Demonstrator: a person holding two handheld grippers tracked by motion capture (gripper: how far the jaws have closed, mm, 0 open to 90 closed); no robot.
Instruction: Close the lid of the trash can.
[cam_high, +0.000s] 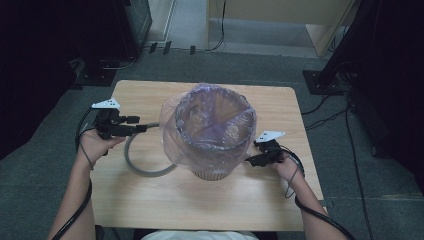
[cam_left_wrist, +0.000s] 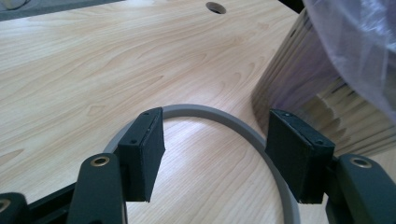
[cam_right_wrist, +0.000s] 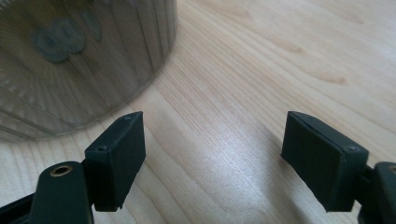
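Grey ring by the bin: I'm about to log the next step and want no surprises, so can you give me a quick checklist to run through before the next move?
1. Left claw open: ok, its jaws stand wide apart.
2. Grey ring within reach of it: ok, the ring lies flat on the table, its arc running between the jaws, which do not press on it.
3. Right claw open and empty: ok, bare wood between its jaws.
4. Bin upright: ok.
5. Plastic liner folded over the rim: ok, it drapes down the outside.
6. Ring whole all the way round: cannot tell, the bin hides part of it.
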